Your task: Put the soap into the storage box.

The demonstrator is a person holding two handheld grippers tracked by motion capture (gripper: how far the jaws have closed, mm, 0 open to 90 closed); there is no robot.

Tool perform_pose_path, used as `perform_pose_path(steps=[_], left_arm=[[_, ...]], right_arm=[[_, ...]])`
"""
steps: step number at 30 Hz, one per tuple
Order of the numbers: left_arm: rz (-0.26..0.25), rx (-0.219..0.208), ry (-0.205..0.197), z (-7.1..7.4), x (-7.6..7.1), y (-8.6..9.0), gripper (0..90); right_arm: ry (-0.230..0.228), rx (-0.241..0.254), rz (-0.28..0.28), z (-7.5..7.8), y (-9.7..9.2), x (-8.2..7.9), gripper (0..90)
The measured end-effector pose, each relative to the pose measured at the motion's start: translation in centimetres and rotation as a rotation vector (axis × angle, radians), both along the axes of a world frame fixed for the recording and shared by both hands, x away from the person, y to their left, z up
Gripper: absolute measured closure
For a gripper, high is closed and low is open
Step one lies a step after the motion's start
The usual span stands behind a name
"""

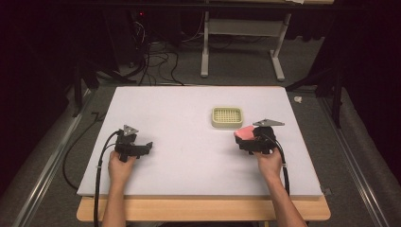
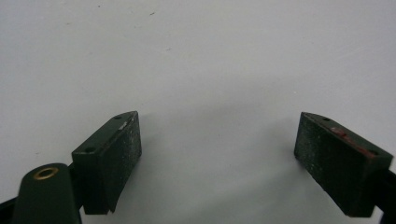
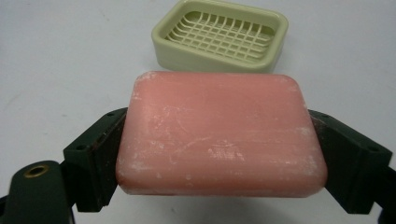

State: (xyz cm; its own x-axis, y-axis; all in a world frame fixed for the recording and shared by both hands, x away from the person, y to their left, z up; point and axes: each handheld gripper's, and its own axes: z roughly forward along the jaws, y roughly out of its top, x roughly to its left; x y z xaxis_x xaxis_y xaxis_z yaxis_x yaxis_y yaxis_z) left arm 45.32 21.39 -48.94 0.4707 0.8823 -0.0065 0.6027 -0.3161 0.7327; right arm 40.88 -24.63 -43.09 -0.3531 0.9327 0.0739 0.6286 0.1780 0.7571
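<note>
soap [image 3: 222,135], a pink bar, sits flat between the jaws of the right gripper [image 1: 247,135], clamped by its short ends so its broad face stays level and ready to lay down. it hangs just above the white worktop [image 1: 189,142], near the pale green soap dish [image 3: 219,37], which lies straight ahead of it with its grid empty; the approach looks lined up for a drop into the dish, though the height over the rim is hard to judge. the left gripper [image 2: 217,154] rests low over bare worktop well apart, its jaws wide apart and holding nothing, likely kept out of the way.
</note>
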Motion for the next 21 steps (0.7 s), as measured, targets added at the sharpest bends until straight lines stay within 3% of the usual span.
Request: perform_pose_path(steps=[21], left_arm=[[0.0,0.0,-0.001,0.0,0.0,0.0,15.3]], right_arm=[[0.009,0.01,0.042,1.1,1.6,2.7,13.8]])
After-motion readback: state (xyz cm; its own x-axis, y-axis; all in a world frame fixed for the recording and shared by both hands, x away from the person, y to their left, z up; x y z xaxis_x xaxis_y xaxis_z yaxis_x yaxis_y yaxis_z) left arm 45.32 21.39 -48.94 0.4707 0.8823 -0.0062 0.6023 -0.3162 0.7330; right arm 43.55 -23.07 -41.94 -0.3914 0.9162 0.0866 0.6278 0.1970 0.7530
